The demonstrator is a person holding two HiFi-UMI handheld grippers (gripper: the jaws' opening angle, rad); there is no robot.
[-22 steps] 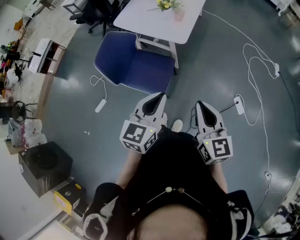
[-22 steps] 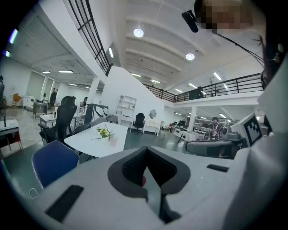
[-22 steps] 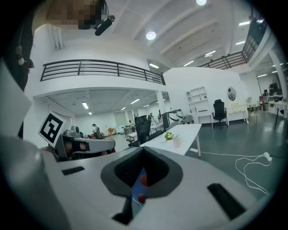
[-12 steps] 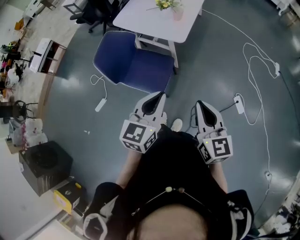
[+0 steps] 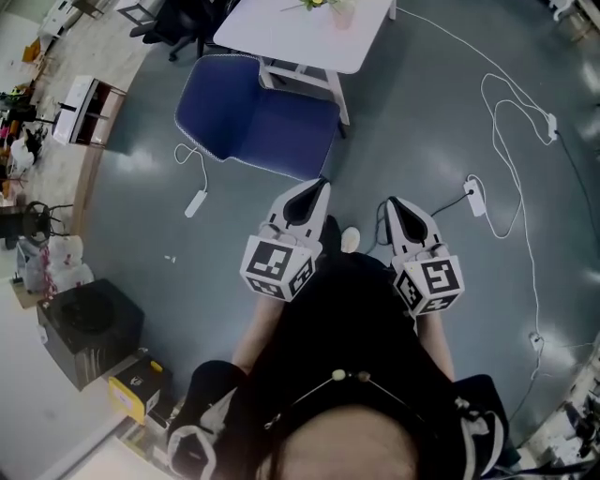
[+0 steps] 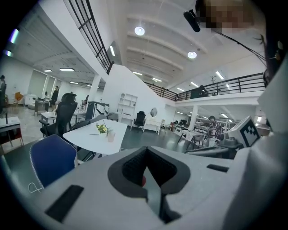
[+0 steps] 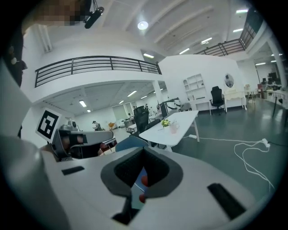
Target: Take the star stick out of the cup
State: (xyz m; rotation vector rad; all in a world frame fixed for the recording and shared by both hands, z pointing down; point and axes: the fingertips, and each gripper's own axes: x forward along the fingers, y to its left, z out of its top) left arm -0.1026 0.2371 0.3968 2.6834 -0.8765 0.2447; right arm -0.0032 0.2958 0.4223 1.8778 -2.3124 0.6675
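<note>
white left gripper [image 5: 320, 187] and right gripper [image 5: 395, 203] both closed, side by side.

White table [image 5: 309, 37]: its far side is cut off by the head view's top edge. Cup [image 6: 110, 136] on the table: too small for me to tell what stands in it; I cannot pick out a star stick in any view. Black office chair [image 5: 178, 28]: partly out of frame at the top. Shoe [image 5: 352, 240]: partly hidden behind the person's dark clothing.
</note>
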